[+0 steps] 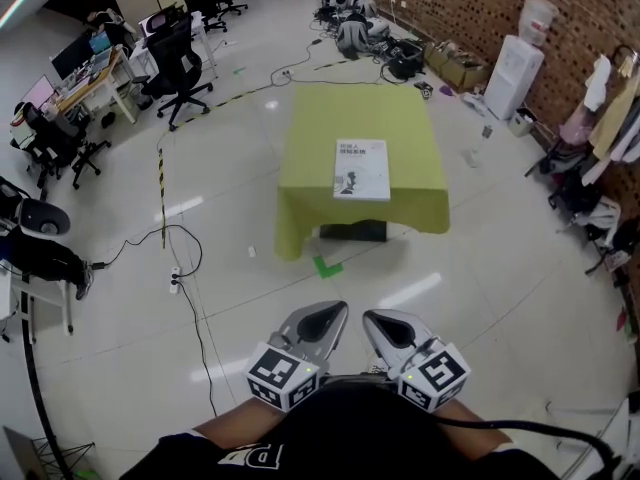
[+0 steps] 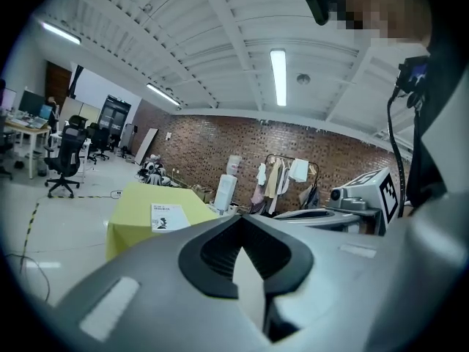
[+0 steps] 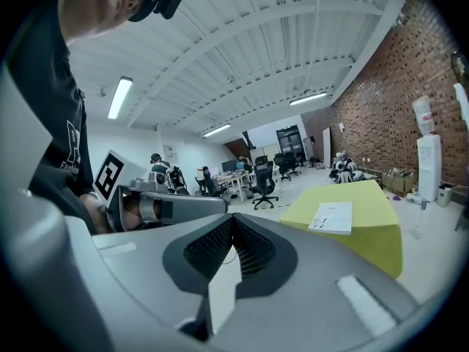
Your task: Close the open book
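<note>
Closest in, the person's dark shirt (image 1: pixel 340 433) fills the bottom edge of the head view and hides the hands that hold the tools. Left gripper (image 1: pixel 335 315) and right gripper (image 1: pixel 372 318) reach out side by side over the floor (image 1: pixel 450 298), angled slightly toward each other. Each gripper's own view shows it clenched, tips meeting, with nothing held.

The book (image 1: pixel 362 169) is well apart from both. It lies flat on the tabletop (image 1: pixel 320 128), somewhat toward the near edge, with its long sides running away from the person. It shows one white face with a few lines of print at the top and a small dark figure lower down. It is too small to tell whether that face is a cover or a page, and no spine or second page can be made out.

A yellow-green cloth (image 1: pixel 300 223) covers the tabletop and hangs down all round, hiding the legs. A dark boxy thing (image 1: pixel 352 231) shows under the front hem, partly cut off.

Pale floor lies open between the person and the cloth, and to its left and right. A green tape mark (image 1: pixel 327 266) sits just before the front hem. A black cable (image 1: pixel 195 308) loops across the floor at the left. Office chairs (image 1: pixel 180 68) stand farther off on that side. A water dispenser (image 1: pixel 513 76) stands by the brick wall (image 1: pixel 470 8) past the far right corner. Hanging clothes (image 1: pixel 610 118) are cut by the right edge.
</note>
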